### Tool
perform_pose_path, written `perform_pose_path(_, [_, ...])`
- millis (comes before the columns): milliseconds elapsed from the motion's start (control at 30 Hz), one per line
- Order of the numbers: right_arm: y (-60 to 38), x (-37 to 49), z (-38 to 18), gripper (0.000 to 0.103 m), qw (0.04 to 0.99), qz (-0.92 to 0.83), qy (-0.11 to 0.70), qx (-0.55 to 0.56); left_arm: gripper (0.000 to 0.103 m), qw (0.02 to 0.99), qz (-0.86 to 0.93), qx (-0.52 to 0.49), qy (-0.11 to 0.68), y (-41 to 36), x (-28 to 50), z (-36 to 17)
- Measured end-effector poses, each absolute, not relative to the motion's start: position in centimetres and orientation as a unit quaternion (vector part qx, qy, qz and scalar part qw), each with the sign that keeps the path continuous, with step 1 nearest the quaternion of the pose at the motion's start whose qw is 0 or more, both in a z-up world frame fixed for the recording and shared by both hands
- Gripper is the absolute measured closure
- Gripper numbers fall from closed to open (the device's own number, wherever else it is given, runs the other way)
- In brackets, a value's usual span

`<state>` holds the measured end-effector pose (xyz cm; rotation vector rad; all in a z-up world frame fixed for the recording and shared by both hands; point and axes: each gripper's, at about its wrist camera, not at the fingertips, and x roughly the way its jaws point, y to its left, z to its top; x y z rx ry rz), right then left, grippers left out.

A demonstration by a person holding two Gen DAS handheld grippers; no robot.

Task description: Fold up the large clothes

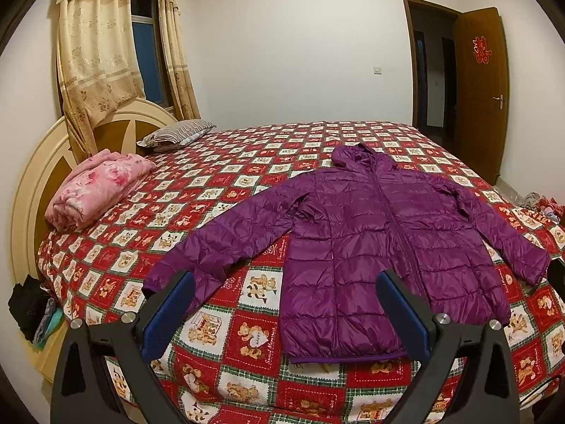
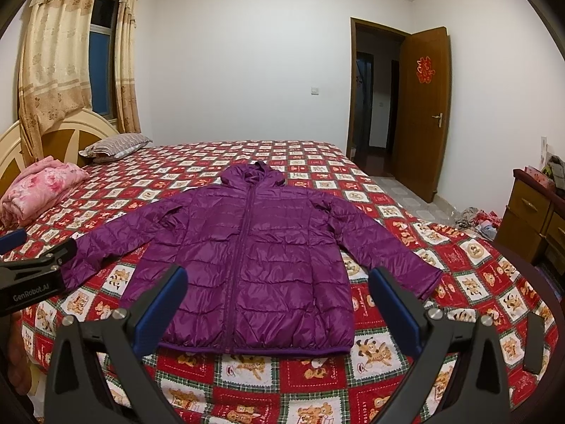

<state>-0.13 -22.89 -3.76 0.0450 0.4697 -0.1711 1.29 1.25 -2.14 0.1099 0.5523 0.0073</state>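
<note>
- Two open claws hover above the near edge of a bed (image 1: 219, 371) covered in a red, white and green bear-print spread; neither holds or touches anything.
- At the far left, by the headboard, lies a folded pink floral blanket (image 1: 95, 190), with a striped pillow (image 1: 176, 133) behind it.
- The left claw (image 1: 286, 312) is spread wide, its blue-padded fingers above the spread, close to the jacket's left cuff.
- A purple hooded puffer jacket (image 2: 247, 254) lies flat in the middle of the bed, front up, zip shut, hood toward the far edge, hem toward the near edge, both sleeves angled outward.
- The right claw (image 2: 279, 304) is also spread wide, poised over the hem.
- Folding looks not yet begun. The likely first move is to pinch a sleeve cuff and bring it across the chest; the slick, puffy fabric may slip from a shallow grip.
- On the right, an open wooden door (image 2: 422, 113) and a wooden dresser (image 2: 533, 212) stand beyond the bed.
</note>
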Motion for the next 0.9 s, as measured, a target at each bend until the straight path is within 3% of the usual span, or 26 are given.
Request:
perform_pose_path(333, [-27.5,3.2,-6.0,0.000,0.956,-0.126,0.262,0.037,0.001,0.949,-0.025,0.108,0.294,-1.3,6.7,-5.2])
perform_pose_path(800, [-47.0,9.6,-15.2,0.000,0.867,-0.300,0.370,0.147,0.001,0.929,-0.038,0.135,0.342,-5.0,20.1,-11.3])
perform_pose_path(900, [-48.5,10.4,-16.4,0.008,0.856,-0.307,0.386,0.157,0.001,0.926,-0.033,0.139,0.350,-5.6,22.1,-12.5])
